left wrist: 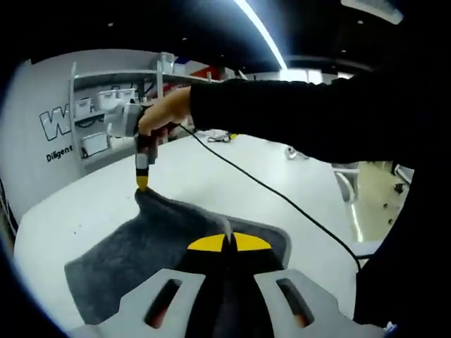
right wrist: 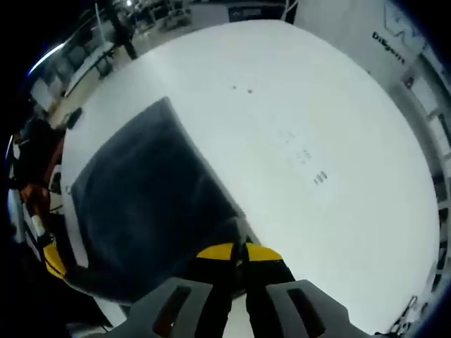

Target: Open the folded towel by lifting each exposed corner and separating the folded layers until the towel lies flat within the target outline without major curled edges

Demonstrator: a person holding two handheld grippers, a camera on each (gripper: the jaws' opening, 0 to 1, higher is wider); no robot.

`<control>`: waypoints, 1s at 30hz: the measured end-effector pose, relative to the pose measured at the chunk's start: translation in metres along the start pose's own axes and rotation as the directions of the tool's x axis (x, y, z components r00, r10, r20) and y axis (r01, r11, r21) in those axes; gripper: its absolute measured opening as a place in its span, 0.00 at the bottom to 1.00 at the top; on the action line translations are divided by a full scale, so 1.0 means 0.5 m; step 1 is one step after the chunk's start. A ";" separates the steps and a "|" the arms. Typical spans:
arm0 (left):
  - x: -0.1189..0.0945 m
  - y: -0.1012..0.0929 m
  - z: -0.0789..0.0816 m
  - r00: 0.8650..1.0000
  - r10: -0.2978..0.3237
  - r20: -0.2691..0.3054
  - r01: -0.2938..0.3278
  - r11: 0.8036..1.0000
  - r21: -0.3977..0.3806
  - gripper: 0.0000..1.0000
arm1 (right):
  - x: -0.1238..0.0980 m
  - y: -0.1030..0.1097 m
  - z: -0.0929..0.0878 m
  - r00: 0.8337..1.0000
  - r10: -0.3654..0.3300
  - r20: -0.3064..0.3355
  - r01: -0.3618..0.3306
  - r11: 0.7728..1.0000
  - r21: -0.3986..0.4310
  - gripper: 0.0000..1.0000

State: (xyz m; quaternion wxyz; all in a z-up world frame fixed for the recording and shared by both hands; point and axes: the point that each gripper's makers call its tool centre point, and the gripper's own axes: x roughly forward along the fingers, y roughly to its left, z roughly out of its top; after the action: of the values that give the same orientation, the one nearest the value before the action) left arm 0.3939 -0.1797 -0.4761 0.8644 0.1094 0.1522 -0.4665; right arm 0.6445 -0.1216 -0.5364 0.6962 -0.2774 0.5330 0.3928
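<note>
A dark grey towel (left wrist: 134,257) lies on the white table (left wrist: 211,176), with one corner pulled up into a peak. My left gripper (left wrist: 229,243) is shut on the towel's near edge, its yellow tips pressed together. A hand holds my right gripper (left wrist: 142,182), which points down and pinches the raised far corner. In the right gripper view the towel (right wrist: 141,204) spreads out to the left, and my right gripper (right wrist: 238,252) is shut on its corner. The left gripper (right wrist: 48,257) appears at the towel's far left edge, partly cut off.
A black sleeve (left wrist: 296,113) reaches across the upper part of the left gripper view. A black cable (left wrist: 282,201) trails over the table. Shelves with white bins (left wrist: 106,105) stand behind the table, a chair (left wrist: 345,183) beside it. Small dark marks (right wrist: 310,165) dot the tabletop.
</note>
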 end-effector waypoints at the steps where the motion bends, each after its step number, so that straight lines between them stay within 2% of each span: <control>1: 0.001 0.001 0.001 1.000 0.000 0.004 0.000 1.000 0.003 0.02 | -0.008 0.004 0.000 1.000 0.002 0.001 -0.002 1.000 0.002 0.00; 7: -0.002 0.010 0.025 0.999 0.011 0.053 -0.011 1.000 0.002 0.02 | -0.045 0.003 0.010 1.000 -0.015 -0.018 0.015 1.000 0.005 0.00; 14: -0.014 0.013 0.048 0.995 0.034 0.092 -0.037 0.999 0.030 0.02 | -0.069 0.015 0.036 0.999 0.029 -0.028 -0.027 0.999 0.047 0.00; 17: -0.014 0.016 0.049 0.994 0.042 0.098 -0.045 0.998 0.034 0.02 | -0.078 0.005 0.048 0.998 0.026 -0.049 -0.023 0.998 0.060 0.00; 19: 0.003 0.027 0.037 0.993 0.048 0.105 -0.051 0.998 0.028 0.02 | -0.084 0.003 0.060 0.998 0.031 -0.046 -0.028 0.998 0.064 0.00; 24: 0.007 0.034 0.038 0.992 0.061 0.112 -0.063 0.998 0.014 0.02 | -0.092 0.004 0.082 0.999 0.021 -0.045 -0.017 0.997 0.072 0.00; 30: 0.006 0.033 0.036 0.992 0.072 0.108 -0.073 0.997 0.008 0.02 | -0.108 0.049 0.104 0.999 -0.008 -0.038 0.010 0.999 0.051 0.00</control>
State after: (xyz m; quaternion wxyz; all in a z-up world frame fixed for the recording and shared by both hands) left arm 0.4122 -0.1792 -0.4599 0.8871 0.0945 0.0986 -0.4409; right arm 0.6443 -0.0802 -0.4695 0.6947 -0.2692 0.5546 0.3706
